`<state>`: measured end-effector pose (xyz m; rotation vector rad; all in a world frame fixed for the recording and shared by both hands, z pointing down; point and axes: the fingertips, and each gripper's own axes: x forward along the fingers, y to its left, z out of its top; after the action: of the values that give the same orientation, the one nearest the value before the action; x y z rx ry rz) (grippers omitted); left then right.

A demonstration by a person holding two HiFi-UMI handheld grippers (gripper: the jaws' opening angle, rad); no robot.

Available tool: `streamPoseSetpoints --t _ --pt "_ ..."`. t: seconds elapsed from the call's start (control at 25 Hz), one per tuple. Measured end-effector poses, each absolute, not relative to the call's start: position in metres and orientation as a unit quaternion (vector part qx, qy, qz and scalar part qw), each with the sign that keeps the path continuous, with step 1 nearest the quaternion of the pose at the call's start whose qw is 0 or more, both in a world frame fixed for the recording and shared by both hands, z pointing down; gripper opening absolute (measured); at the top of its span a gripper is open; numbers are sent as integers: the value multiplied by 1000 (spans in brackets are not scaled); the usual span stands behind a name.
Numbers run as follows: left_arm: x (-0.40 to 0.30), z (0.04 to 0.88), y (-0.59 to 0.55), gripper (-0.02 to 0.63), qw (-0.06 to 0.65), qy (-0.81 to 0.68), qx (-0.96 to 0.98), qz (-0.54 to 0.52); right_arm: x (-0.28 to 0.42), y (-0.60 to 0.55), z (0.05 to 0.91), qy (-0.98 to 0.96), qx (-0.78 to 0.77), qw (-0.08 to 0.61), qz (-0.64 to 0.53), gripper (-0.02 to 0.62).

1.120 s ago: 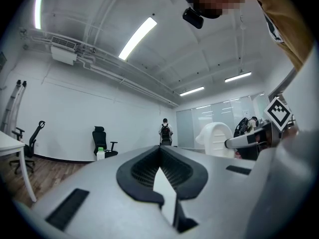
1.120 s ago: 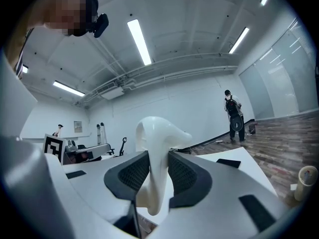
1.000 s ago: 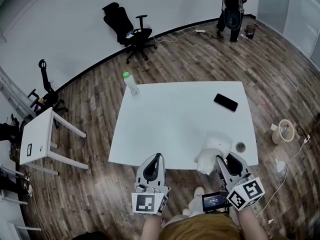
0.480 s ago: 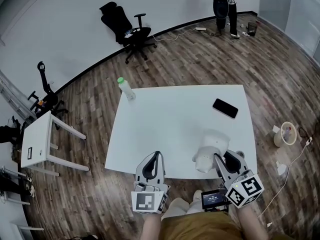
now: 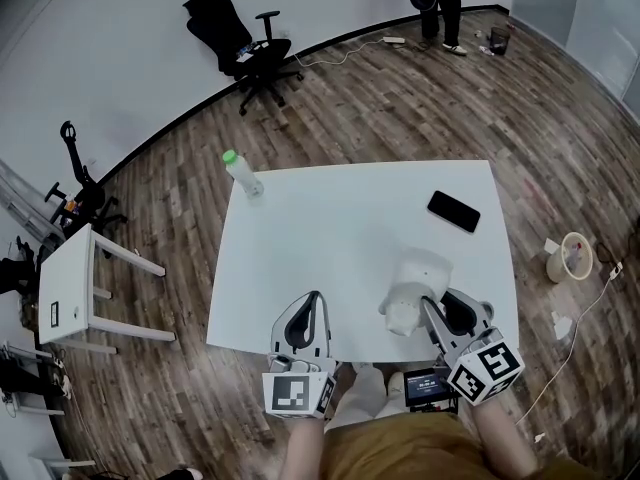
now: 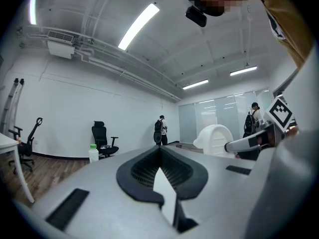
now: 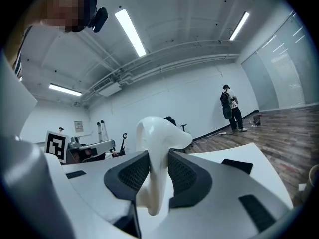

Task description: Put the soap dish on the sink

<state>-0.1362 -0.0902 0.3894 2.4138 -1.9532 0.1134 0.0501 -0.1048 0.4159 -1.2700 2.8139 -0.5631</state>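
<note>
Soap dish (image 7: 157, 133) clamped in our right gripper (image 7: 158, 157) sits farther onto the white table (image 5: 340, 228) than before; left gripper (image 6: 160, 151) closed, empty; wood floor (image 5: 180, 198).

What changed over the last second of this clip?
The right tool, shut on the white object, edged it slightly forward-left, hiding the small round item beside it. Left tool, bottle and phone stayed put.
</note>
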Motion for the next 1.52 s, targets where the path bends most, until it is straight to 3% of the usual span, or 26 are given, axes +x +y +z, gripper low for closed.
streamPoseSetpoints --t 1.52 --pt "-163 478 -143 8 98 -609 783 80 -4 -149 555 874 -376 -103 -291 124"
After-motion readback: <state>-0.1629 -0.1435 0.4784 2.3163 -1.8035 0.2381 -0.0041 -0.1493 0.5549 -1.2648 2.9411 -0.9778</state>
